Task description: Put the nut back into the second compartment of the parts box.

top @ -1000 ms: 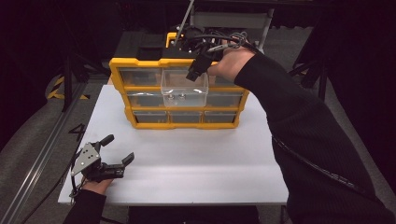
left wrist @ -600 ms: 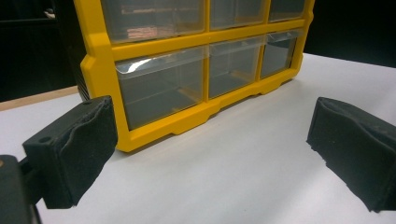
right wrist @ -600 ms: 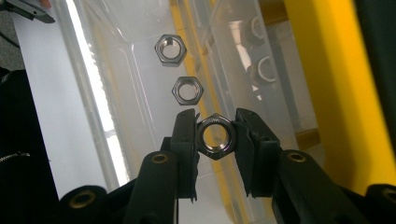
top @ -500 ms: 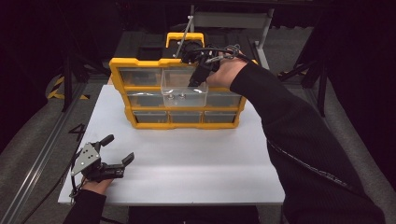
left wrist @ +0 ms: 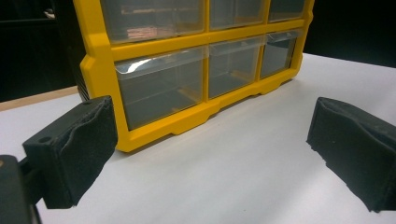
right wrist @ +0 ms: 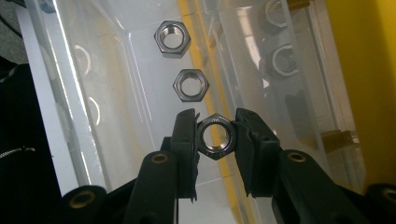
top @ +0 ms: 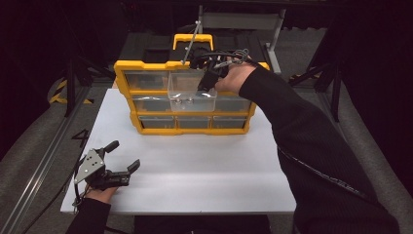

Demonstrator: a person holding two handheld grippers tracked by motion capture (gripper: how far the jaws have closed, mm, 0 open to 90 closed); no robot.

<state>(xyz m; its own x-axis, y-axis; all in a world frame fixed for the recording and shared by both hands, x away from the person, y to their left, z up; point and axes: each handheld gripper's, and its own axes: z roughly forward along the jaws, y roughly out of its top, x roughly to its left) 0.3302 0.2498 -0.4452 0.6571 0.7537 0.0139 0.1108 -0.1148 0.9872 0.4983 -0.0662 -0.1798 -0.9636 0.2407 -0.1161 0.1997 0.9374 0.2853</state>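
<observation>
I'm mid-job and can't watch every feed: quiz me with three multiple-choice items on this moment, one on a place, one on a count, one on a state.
1. Where does the left gripper sit?
A. on the white table, in front of the yellow drawer cabinet's left side
B. inside the pulled-out drawer
C. on top of the cabinet

2. How many steel hex nuts show in the clear plastic drawer in the right gripper view?
A. one
B. three
C. six

3. How do the right gripper's jaws stand?
A. wide open above the drawer
B. closed on nothing
C. closed on a hex nut

Answers:
1. A: in the high view it rests on the white table, apart from the yellow drawer cabinet.
2. B: two nuts lie loose in the clear plastic drawer, and a third sits between the jaws.
3. C: the right gripper pinches the nearest hex nut on both sides.
</observation>
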